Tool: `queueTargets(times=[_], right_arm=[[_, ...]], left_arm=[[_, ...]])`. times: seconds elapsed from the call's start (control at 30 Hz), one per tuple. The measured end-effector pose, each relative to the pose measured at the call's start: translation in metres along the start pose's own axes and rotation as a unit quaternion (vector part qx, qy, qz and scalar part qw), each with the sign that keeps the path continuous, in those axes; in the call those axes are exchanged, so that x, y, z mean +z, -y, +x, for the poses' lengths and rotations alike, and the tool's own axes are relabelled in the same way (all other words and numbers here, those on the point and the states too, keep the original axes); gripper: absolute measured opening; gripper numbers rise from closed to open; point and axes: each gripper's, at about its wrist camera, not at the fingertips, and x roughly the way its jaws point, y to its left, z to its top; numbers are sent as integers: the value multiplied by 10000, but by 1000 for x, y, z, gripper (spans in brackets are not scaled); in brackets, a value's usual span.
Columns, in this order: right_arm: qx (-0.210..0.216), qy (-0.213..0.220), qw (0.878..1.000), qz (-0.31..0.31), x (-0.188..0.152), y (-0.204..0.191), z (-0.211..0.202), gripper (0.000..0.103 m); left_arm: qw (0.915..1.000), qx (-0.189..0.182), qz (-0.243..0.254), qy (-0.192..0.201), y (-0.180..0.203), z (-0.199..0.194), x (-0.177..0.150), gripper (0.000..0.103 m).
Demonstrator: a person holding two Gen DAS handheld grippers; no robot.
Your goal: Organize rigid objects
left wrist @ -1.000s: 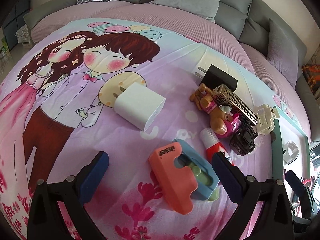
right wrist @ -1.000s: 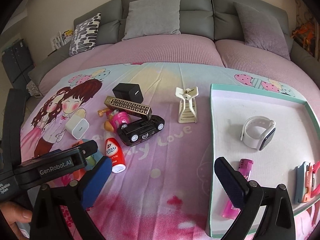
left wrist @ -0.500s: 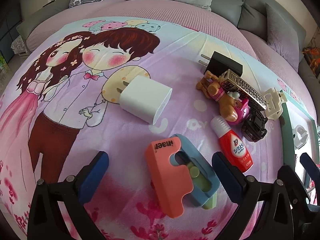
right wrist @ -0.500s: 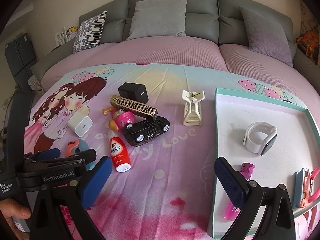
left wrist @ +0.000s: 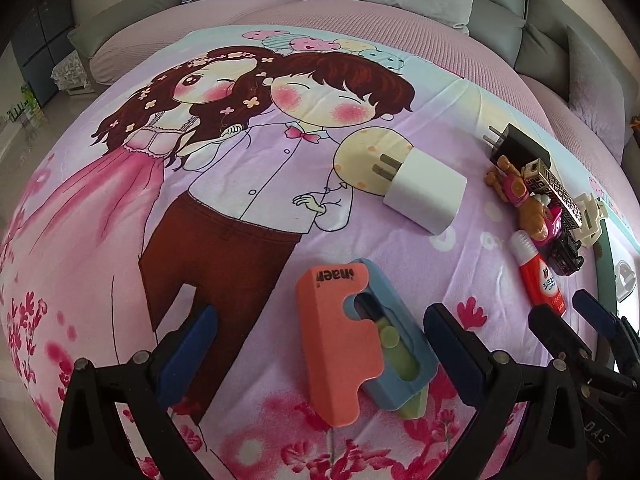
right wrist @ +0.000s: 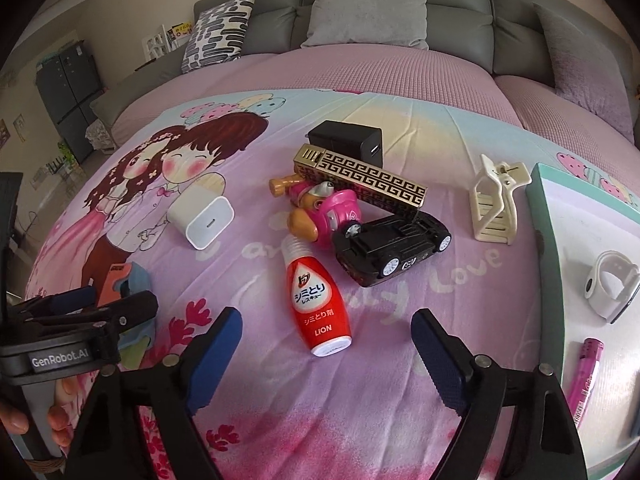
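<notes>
An orange, blue and green foam block set point(left wrist: 360, 340) lies between the pads of my open left gripper point(left wrist: 320, 344), untouched. A red LION bottle point(right wrist: 320, 308) lies just ahead of my open right gripper point(right wrist: 326, 356). Behind the bottle are a pink toy figure point(right wrist: 324, 216), a black toy car point(right wrist: 396, 248), a gold patterned box point(right wrist: 360, 172), a black charger point(right wrist: 348, 142), a white charger point(right wrist: 202, 220) and a cream hair clip point(right wrist: 496, 204). The white charger also shows in the left wrist view point(left wrist: 424, 196).
A teal-rimmed white tray point(right wrist: 548, 208) at the right holds a white watch point(right wrist: 608, 286) and a pink lighter point(right wrist: 588, 376). The objects lie on a cartoon-print blanket point(left wrist: 200, 220) over a pink bed. A grey sofa with cushions point(right wrist: 372, 8) stands behind.
Both grippers have moved left. The left now straddles the foam block set. The right has closed in on the red bottle, and the tray has slid to the right edge of its view.
</notes>
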Motion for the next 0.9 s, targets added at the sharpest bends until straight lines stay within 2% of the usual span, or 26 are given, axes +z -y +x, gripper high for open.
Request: queueTargets(times=[0.23, 0.57, 0.6, 0.73, 0.9], right_arm=[[-142, 61, 9999, -66, 3, -5, 10, 80], [-187, 107, 9997, -92, 2, -6, 9, 41], [-148, 104, 9998, -78, 2, -6, 8, 37], [-132, 91, 9998, -109, 0, -7, 6, 36], [-59, 94, 9999, -62, -2, -5, 2, 35]], left_arm=[[9999, 3, 24, 103, 7, 0, -6, 103], [9992, 238, 314, 46, 14, 0, -10, 102], [9991, 235, 349, 61, 15, -1, -11, 100], [9986, 181, 460, 177, 21, -9, -12, 65], [9985, 165, 498, 158, 22, -11, -15, 65]])
